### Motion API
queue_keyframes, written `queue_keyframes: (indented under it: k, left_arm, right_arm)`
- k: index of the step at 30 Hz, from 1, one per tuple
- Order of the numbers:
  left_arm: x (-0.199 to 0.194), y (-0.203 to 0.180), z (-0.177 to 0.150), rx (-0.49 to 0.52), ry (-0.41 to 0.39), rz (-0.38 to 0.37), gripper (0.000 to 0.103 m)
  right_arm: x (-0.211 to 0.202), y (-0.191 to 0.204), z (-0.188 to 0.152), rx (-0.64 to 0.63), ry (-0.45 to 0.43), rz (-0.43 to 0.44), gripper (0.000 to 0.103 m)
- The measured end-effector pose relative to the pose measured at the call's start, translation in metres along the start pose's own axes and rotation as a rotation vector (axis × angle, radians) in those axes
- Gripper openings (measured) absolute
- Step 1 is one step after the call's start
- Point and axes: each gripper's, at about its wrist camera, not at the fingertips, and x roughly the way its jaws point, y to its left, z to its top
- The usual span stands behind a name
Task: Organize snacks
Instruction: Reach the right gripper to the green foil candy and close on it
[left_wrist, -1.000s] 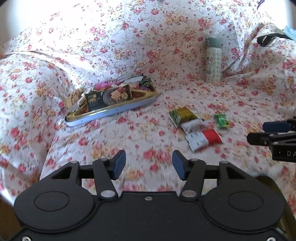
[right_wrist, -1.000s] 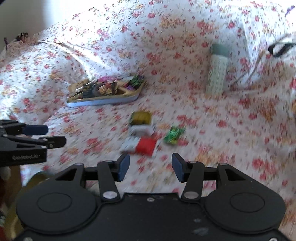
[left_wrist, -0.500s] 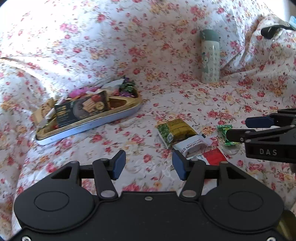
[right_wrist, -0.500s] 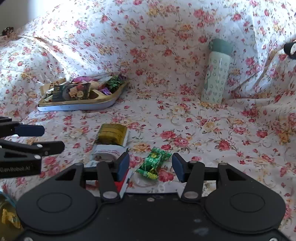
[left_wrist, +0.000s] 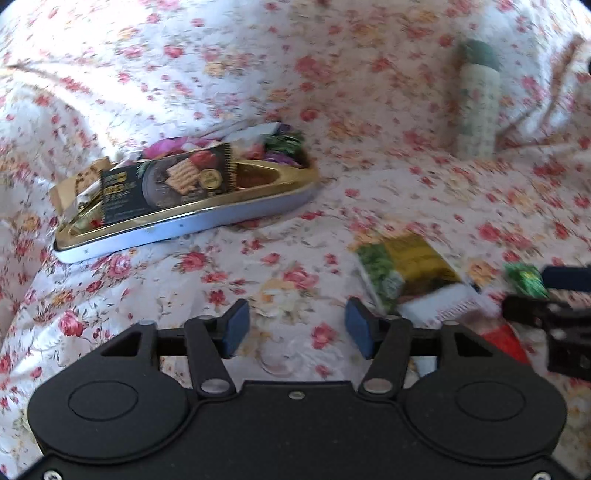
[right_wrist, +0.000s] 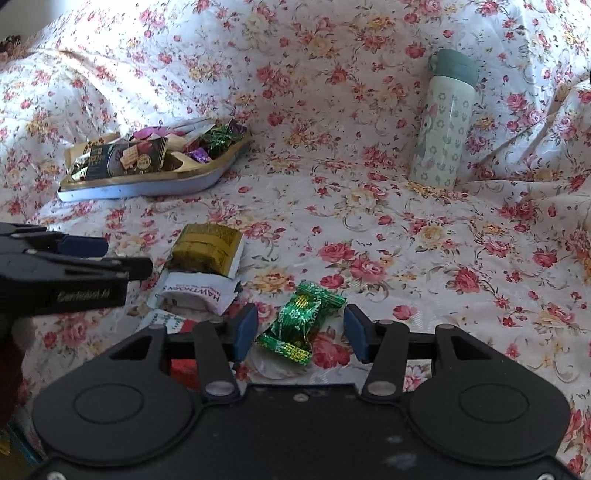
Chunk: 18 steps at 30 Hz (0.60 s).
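While spread wide, right hand-held gripper (right_wrist: 299, 328) straddling green candy (right_wrist: 303, 322) low centre; left hand-held gripper (left_wrist: 295, 328) likewise spread, empty.

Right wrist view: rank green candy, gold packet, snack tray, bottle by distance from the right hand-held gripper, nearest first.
1. green candy, between the right hand-held gripper fingers.
2. gold packet, ahead-left.
3. snack tray, far left.
4. bottle, far right; too close to the tray to call.

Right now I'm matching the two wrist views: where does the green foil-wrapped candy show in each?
Left wrist: green foil-wrapped candy at far right edge, by the right gripper.
Right wrist: low centre, between the right gripper's open fingers.
Shared landmark: the pale green patterned bottle standing upper right.
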Motion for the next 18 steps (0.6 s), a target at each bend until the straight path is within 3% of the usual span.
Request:
queue_keyframes:
  k: [6,9,15,18]
  left_arm:
    - [0.01,0.019,0.003,-0.106,0.025,-0.024,0.083]
    - [0.017,0.022,0.002,-0.112,0.023,0.013,0.097]
    - [0.019,0.024,0.002,-0.126,0.029,0.015,0.099]
    - [0.02,0.026,0.002,-0.133,0.026,0.006,0.099]
  right_arm:
    - [0.006,0.013,0.007,-0.046,0.013,0.008,0.057]
    - [0.012,0.028,0.013,-0.095,0.024,0.022,0.056]
    - [0.02,0.071,0.023,-0.306,0.039,0.089,0.054]
    - [0.018,0.085,0.027,-0.39,0.051,0.178,0.054]
